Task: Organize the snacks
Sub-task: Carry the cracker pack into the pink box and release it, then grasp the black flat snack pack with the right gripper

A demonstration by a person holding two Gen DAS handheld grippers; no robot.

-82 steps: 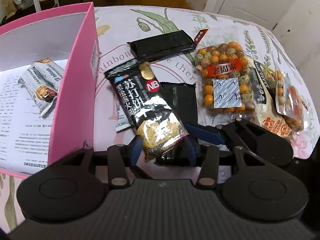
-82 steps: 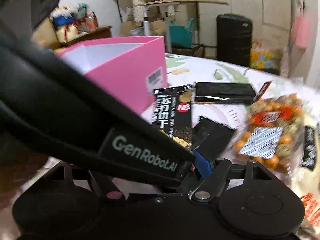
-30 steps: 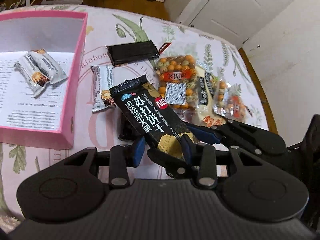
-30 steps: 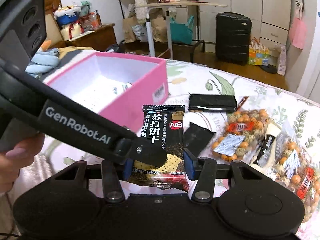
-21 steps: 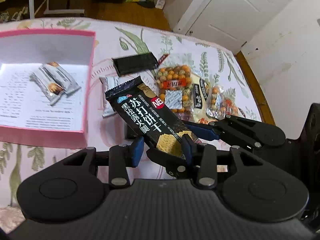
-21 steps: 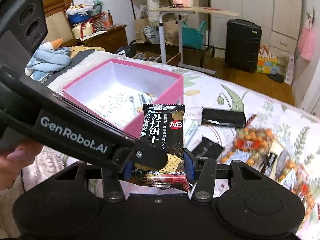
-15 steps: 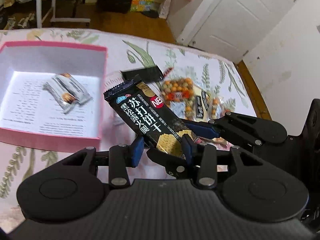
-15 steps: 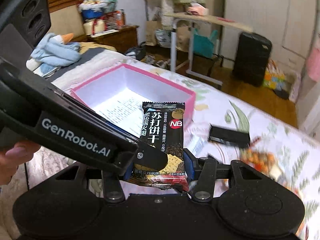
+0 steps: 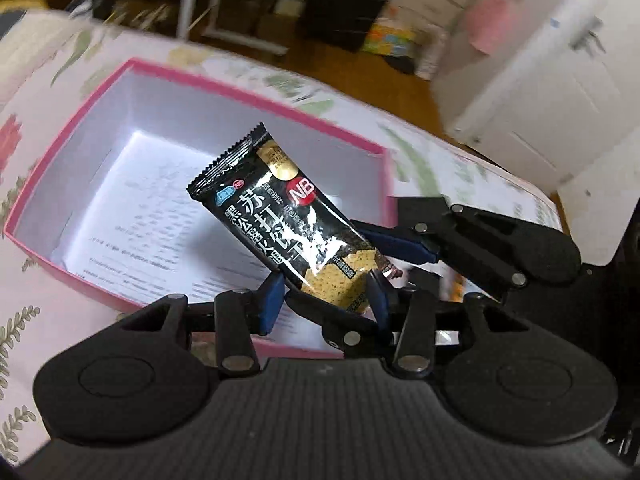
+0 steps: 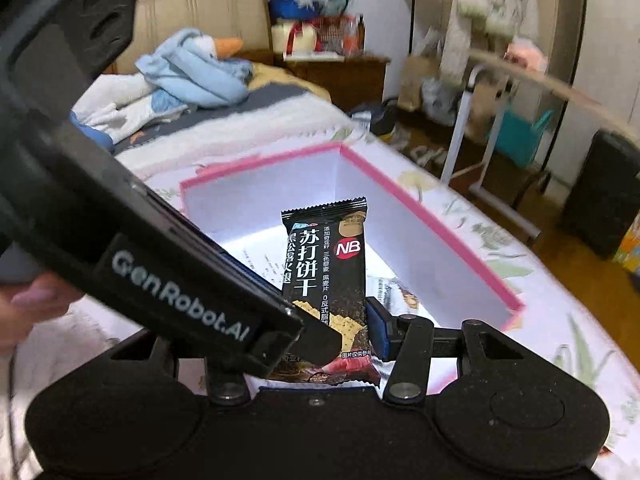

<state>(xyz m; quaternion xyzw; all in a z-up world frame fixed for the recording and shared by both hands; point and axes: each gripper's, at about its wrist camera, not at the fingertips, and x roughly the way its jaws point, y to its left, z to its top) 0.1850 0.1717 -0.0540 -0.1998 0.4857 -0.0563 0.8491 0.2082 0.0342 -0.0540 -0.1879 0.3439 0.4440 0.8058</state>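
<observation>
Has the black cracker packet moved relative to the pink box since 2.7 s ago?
Yes. The black cracker packet went from the tablecloth beside the pink box to above its open inside.

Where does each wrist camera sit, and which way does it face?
Left wrist: on the left gripper, looking down along its jaws into the pink box; the right gripper enters from the right.
Right wrist: on the right gripper, facing across the box toward a bed; the left gripper and left hand cross at left.
Shared: the black cracker packet, in both jaws, and the box.
</observation>
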